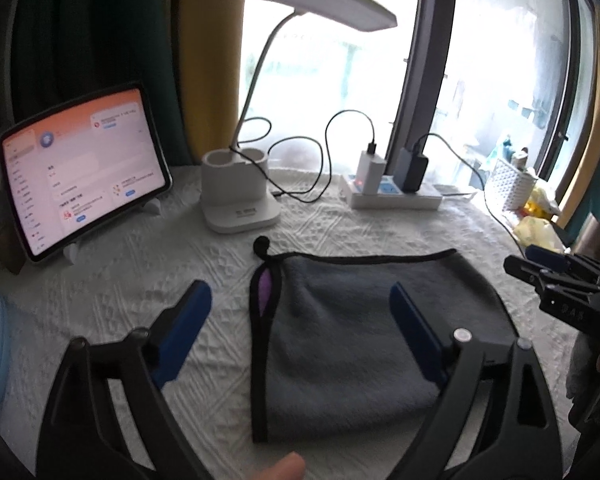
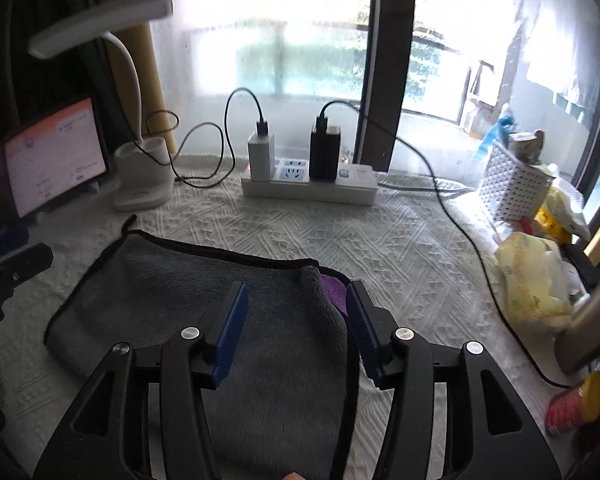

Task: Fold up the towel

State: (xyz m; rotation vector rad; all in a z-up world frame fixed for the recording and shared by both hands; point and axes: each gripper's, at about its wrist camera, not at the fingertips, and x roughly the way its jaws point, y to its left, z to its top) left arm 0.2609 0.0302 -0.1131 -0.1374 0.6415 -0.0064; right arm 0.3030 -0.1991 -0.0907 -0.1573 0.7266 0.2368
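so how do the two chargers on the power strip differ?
The left charger is white and narrower; the right charger is black and bulkier. The white one's cable loops left, toward the desk lamp; the black one's runs right. Both stand upright in the power strip, each with a black cable on top.

Two wrist cameras, both low over the tabletop (image 1: pixel 112 280), facing the window.

The left view looks forward between its wide-spread fingers (image 1: pixel 188 320) from the towel's (image 1: pixel 360 340) left side; the right view sits close above the towel's right corner. Both share the towel, desk lamp (image 1: pixel 240 196), tablet (image 1: pixel 84 176) and power strip (image 1: pixel 396 196), and each catches the other gripper at its edge.
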